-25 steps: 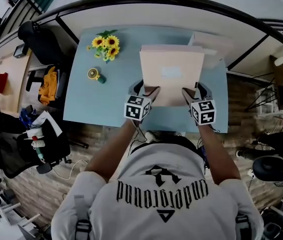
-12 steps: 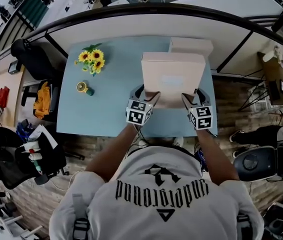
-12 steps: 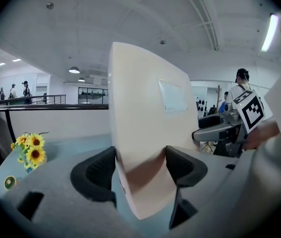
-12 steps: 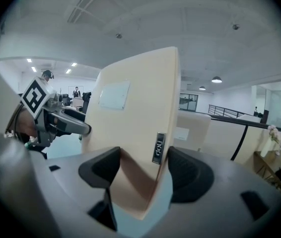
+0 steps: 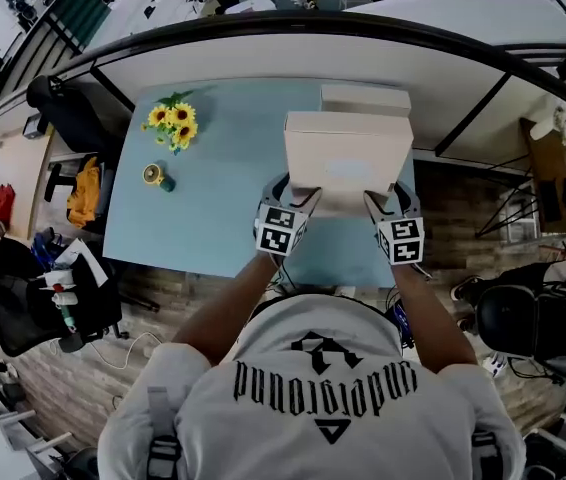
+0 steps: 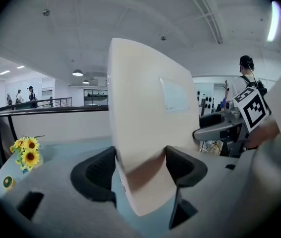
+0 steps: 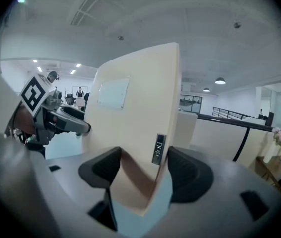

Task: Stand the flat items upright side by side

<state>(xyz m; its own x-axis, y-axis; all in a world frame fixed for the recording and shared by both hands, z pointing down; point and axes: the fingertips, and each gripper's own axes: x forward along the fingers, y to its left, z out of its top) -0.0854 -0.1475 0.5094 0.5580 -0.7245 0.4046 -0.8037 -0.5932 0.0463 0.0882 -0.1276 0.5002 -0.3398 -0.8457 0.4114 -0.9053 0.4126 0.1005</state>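
A flat beige box (image 5: 348, 158) stands almost upright on the blue table (image 5: 213, 208), its near bottom corners held from both sides. My left gripper (image 5: 292, 192) is shut on its left lower corner, and my right gripper (image 5: 387, 197) on its right lower corner. In the left gripper view the box (image 6: 145, 118) fills the gap of that gripper (image 6: 140, 168), pads against both faces. The right gripper view shows the box (image 7: 130, 118) clamped the same way in that gripper (image 7: 141, 171). A second beige box (image 5: 366, 99) stands right behind it, also seen as the second box (image 7: 185, 129).
A bunch of sunflowers (image 5: 170, 124) and a small yellow and green object (image 5: 155, 176) sit at the table's left side. A white partition wall (image 5: 263, 53) runs along the far edge. An office chair (image 5: 33, 308) stands on the floor to the left.
The held box has tipped a little more upright and now stands closer to the box behind it. Both grippers keep their hold on its lower corners.
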